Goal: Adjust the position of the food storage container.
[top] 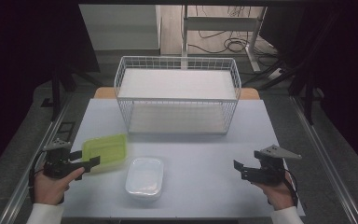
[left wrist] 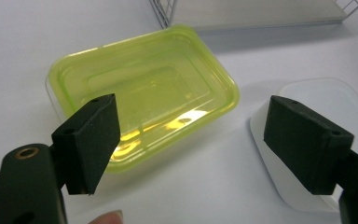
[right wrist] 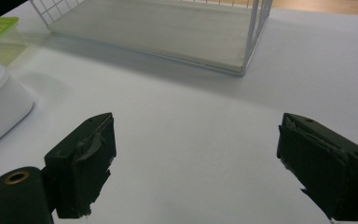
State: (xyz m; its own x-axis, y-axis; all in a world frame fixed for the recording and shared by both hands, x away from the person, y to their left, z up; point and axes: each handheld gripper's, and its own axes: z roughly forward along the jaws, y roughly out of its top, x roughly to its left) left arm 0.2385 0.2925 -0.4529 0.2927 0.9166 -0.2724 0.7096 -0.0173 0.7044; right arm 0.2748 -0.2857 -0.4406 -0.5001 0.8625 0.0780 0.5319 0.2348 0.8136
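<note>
Fingers of both grippers stand spread, pinching nothing: left gripper at eight o'clock, right gripper at four o'clock. Nearest, the white lidded plastic box sits at six; the translucent yellow-green plastic container, touching the left jaws, lies untouched. Beyond, at twelve, the white wire basket shelf holds nothing, so the work seems unstarted. No writing is readable.

Two lidded boxes (one green, one white); one wire rack.
</note>
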